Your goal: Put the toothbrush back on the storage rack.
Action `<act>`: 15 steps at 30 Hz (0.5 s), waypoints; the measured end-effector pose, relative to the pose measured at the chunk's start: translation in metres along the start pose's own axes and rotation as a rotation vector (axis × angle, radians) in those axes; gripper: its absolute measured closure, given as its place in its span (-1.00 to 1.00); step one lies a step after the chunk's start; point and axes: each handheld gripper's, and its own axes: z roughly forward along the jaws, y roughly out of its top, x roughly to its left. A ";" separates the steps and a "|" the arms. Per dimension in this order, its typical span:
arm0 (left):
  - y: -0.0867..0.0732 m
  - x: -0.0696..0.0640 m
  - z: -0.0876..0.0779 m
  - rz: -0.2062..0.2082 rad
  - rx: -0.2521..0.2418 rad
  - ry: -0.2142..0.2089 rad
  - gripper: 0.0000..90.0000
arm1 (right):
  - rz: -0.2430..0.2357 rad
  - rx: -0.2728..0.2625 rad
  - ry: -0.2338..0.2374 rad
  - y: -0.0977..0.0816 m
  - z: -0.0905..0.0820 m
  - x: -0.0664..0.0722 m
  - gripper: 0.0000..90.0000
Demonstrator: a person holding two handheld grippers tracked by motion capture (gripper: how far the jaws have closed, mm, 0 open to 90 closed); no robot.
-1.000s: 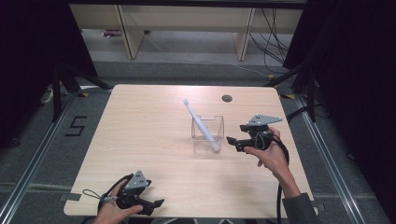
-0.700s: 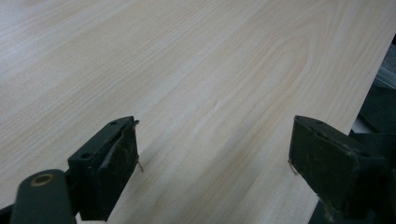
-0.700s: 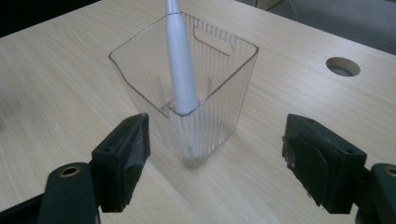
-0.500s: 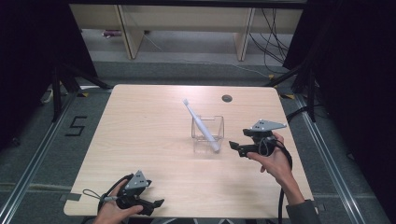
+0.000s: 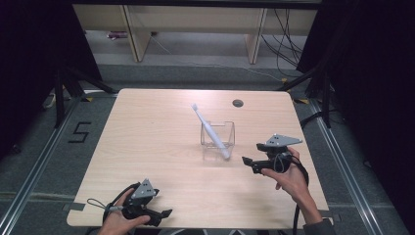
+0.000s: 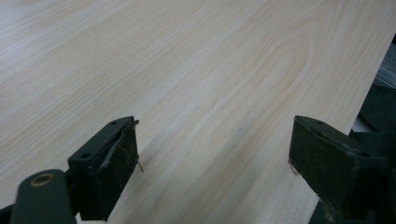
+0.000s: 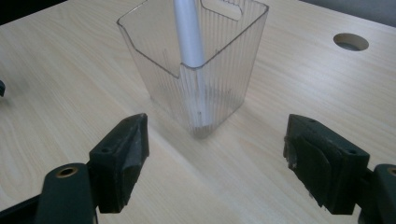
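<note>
The tabletop point(image 5: 156, 142) carries a clear ribbed container point(image 5: 217, 135) a little right of its middle, upright, with a white toothbrush point(image 5: 209, 129) standing slanted in it, head leaning out toward the far left. Bare wood lies open all around it. The right gripper point(image 5: 248, 162), near the right edge, points at the container with jaws spread wide, holding nothing. The left gripper point(image 5: 164, 214) rests at the near edge, jaws wide apart and empty. The right gripper view shows the container's ribbed wall point(image 7: 205, 70) and handle slot; the high view cannot resolve these.
</note>
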 end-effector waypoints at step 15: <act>0.000 0.001 0.000 0.008 0.007 0.007 -0.67 | -0.011 -0.007 0.009 -0.019 0.004 0.002 -0.50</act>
